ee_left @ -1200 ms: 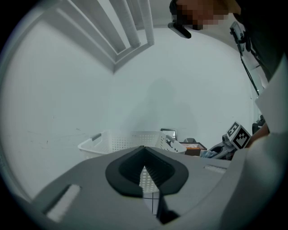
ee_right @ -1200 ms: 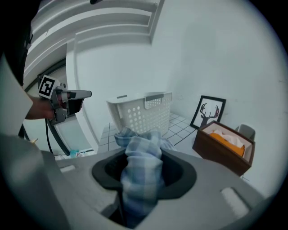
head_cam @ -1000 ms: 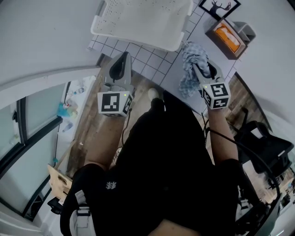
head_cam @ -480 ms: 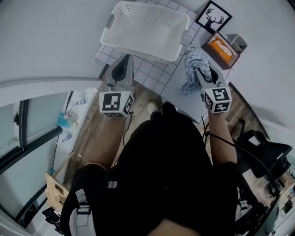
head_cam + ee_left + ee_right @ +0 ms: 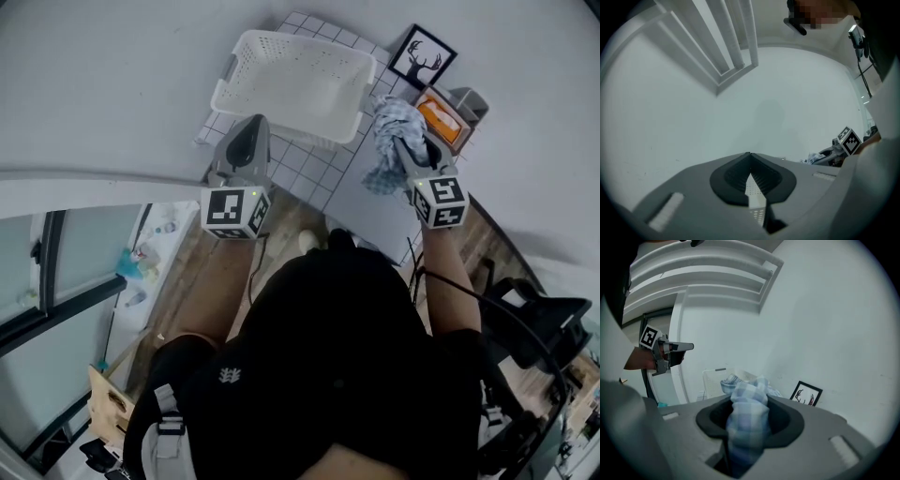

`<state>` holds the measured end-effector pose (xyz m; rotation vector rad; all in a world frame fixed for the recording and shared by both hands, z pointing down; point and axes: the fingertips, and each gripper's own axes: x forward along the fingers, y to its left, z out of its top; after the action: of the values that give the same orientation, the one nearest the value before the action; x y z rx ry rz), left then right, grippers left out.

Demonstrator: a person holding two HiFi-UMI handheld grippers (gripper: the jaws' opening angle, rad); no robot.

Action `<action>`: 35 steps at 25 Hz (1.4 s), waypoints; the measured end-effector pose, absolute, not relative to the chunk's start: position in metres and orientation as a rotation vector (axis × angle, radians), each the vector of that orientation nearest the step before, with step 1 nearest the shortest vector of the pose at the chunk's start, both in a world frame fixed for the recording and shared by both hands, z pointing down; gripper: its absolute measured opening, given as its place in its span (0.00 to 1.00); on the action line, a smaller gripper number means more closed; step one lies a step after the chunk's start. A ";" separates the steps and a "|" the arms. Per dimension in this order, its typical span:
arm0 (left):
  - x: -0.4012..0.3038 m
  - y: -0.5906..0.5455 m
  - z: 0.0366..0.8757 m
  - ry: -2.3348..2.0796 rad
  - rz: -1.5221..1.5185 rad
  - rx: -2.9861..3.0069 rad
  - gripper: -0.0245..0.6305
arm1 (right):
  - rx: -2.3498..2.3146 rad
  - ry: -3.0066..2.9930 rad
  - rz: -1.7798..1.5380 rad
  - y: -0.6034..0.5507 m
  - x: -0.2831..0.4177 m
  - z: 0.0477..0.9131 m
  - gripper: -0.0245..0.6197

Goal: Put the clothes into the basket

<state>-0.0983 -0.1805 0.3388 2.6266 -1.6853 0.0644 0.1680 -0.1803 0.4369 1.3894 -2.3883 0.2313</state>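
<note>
A white perforated basket stands on white tiles ahead of me; its rim also shows in the right gripper view. My right gripper is shut on a blue checked cloth, which hangs bunched just right of the basket's near right corner. In the right gripper view the cloth fills the gap between the jaws. My left gripper hovers at the basket's near left side, its jaws together with nothing in them.
A framed deer picture leans on the wall right of the basket, with an orange box beside it. A grey tabletop lies under the right gripper. Wooden floor and a glass-fronted cabinet are at the left.
The basket has slid from the frame's top edge into full view and looks smaller. The right gripper keeps its hold on the cloth beside the basket's right corner. The left gripper stays shut.
</note>
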 end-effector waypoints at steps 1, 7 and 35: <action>-0.099 -0.182 0.335 -1.689 0.054 2.628 0.04 | 1.392 -2.391 0.221 -0.182 0.168 0.432 0.29; -0.097 -0.188 0.313 -1.698 0.027 2.655 0.04 | 1.419 -2.417 0.172 -0.197 0.170 0.408 0.28; -0.135 -0.212 0.250 -1.857 -0.062 2.657 0.04 | 1.405 -2.531 -0.038 -0.259 0.134 0.313 0.24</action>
<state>-0.1345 -0.2121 0.2501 2.6568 -1.8567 -0.0620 0.1338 -0.2586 0.3125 1.4048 -2.5308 -0.0382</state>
